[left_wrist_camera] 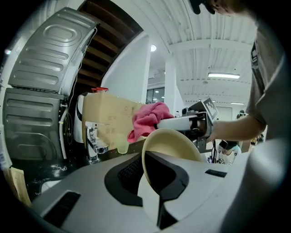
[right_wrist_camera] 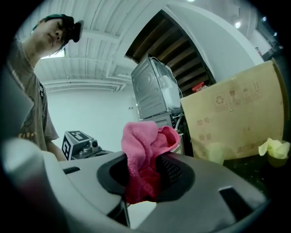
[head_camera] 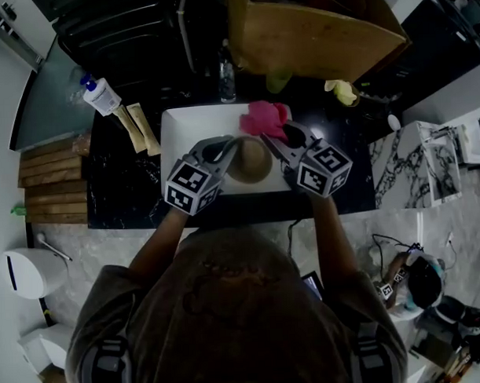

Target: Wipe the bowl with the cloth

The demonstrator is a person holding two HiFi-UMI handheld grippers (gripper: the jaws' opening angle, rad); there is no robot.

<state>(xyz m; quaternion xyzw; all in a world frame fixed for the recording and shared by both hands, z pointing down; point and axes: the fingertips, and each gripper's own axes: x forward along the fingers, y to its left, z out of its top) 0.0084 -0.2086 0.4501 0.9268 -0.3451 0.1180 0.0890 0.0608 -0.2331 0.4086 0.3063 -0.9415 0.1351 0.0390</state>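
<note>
The left claw [head_camera: 221,153] pinches the rim of the tan bowl [head_camera: 251,163], held tilted above the white sink [head_camera: 181,127]. The right claw [head_camera: 280,137] pinches the pink cloth [head_camera: 262,118], near the bowl's far edge. If the cloth pushes hard, the bowl could probably turn in this thin grip and fall.

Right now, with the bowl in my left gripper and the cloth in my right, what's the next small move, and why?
Probably ease the right gripper back so the cloth lands inside the bowl. The left gripper is shut on the bowl's rim and holds it tilted, while the cloth, clamped in the right jaws, sits just beyond the far rim, not yet inside.
</note>
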